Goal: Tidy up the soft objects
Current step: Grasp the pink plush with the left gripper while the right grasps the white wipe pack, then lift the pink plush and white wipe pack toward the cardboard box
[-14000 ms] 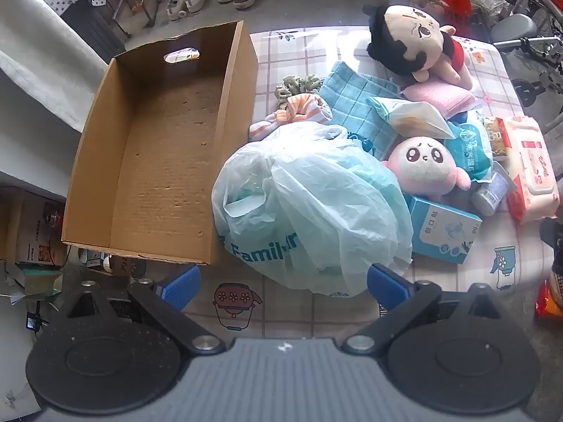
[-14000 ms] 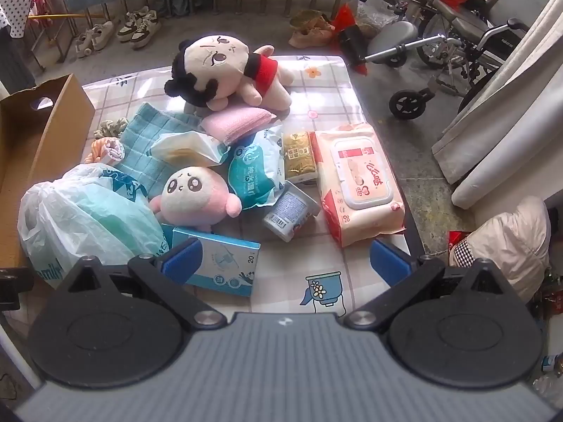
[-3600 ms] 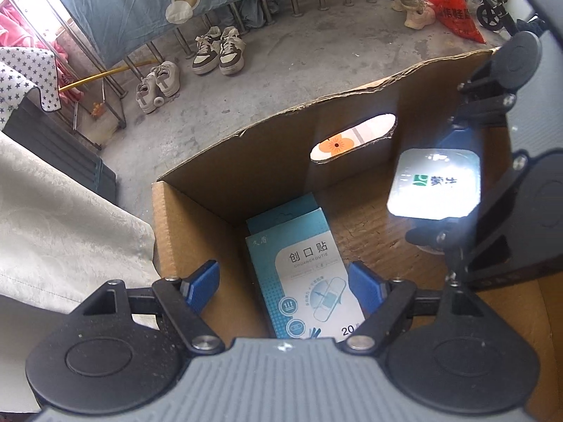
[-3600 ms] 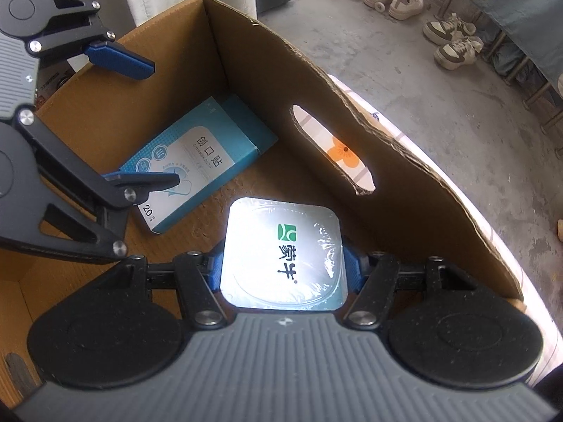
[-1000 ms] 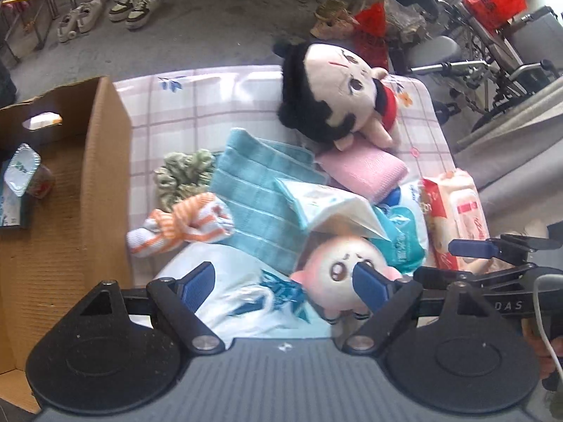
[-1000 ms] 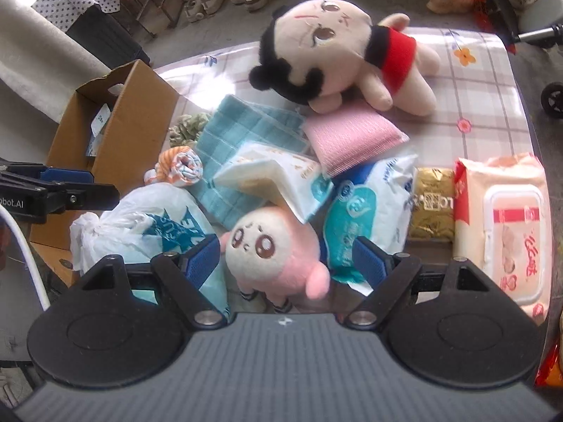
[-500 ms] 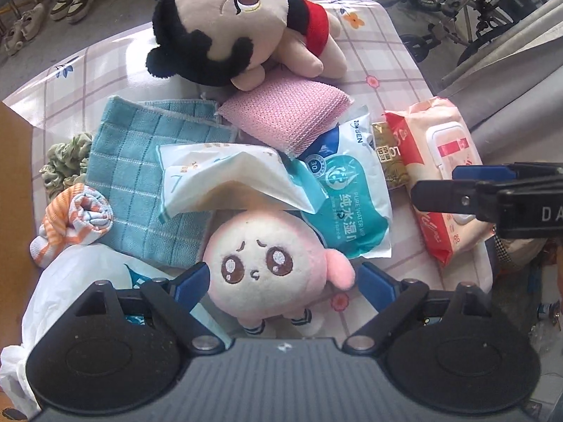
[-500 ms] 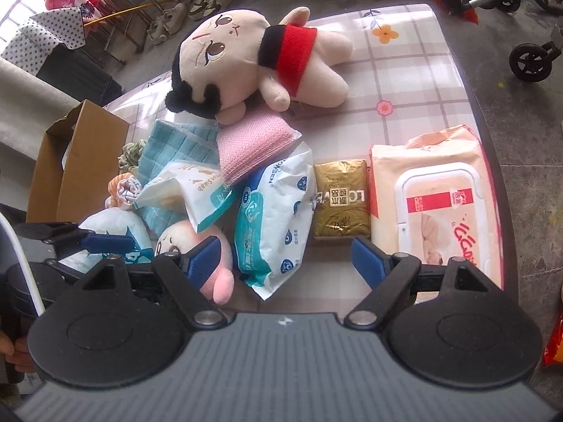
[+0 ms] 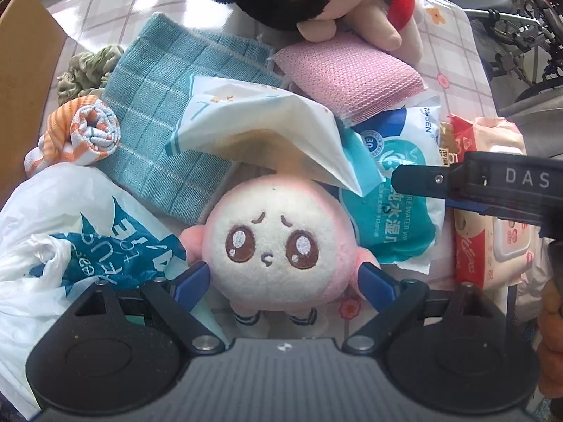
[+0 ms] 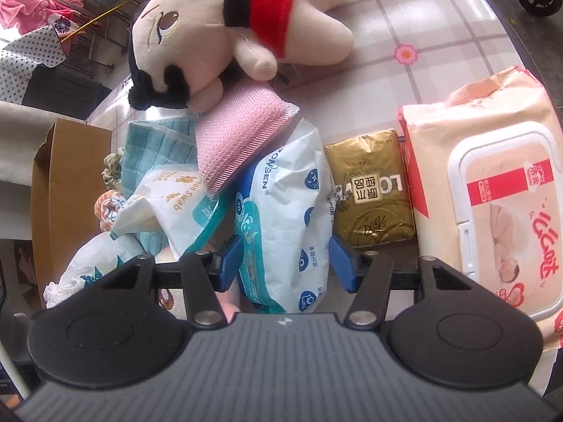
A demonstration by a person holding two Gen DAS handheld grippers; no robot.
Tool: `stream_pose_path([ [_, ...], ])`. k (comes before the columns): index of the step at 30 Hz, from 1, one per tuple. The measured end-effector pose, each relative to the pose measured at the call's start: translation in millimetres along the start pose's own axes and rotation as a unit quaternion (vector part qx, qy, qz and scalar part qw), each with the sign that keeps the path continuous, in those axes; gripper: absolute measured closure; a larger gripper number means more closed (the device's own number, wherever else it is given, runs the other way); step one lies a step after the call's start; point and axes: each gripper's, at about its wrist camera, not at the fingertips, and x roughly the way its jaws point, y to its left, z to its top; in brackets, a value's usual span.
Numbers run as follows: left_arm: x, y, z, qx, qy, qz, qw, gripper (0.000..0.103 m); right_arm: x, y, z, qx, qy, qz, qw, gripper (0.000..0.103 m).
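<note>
My left gripper (image 9: 283,277) is open, its blue fingers on either side of the round pink plush (image 9: 278,242) with big brown eyes, which lies on the table. My right gripper (image 10: 286,258) is open, its fingers on either side of the blue-and-white wet-wipes pack (image 10: 285,211); I cannot tell whether the pads touch it. That pack also shows in the left wrist view (image 9: 394,183), with the right gripper's finger above it. The cardboard box (image 10: 67,183) stands at the left.
On the checked tablecloth (image 10: 422,28) lie a large black-haired doll (image 10: 228,35), a pink sponge cloth (image 9: 348,74), a teal towel (image 9: 169,116), a cotton-swab bag (image 9: 253,126), a gold packet (image 10: 369,186), a big baby-wipes pack (image 10: 492,193), a rolled orange cloth (image 9: 84,130) and a plastic bag (image 9: 70,232).
Both grippers have come down and closer to the pile. The left now straddles the pink plush, and the right has narrowed around the wet-wipes pack.
</note>
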Motion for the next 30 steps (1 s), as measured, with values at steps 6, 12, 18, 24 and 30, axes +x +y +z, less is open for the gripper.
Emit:
stream_pose_path([
  [6,3.5,3.1,-1.3,-0.048,-0.018,0.008,0.9986,0.009,6.3,-5.9,6.6,0.013,0.019,0.006,1.0,0.048],
  [12,4.2,5.8,3.8,-0.076,-0.047,0.007,0.9959,0.01,10.3,-8.3,9.3,0.021,0.024,0.02,0.999,0.047],
  [18,9.4,4.6,10.9,-0.068,-0.039,0.0,0.9969,0.006,16.6,-9.8,12.9,0.027,0.03,0.019,0.999,0.044],
  [24,24.0,8.4,19.6,-0.08,-0.016,-0.005,0.9967,0.004,34.3,-7.7,13.1,0.039,0.04,0.018,0.998,0.042],
  [30,26.7,3.1,23.0,-0.095,-0.018,0.0,0.9953,0.01,33.9,-0.4,8.8,0.045,0.033,0.011,0.998,0.056],
])
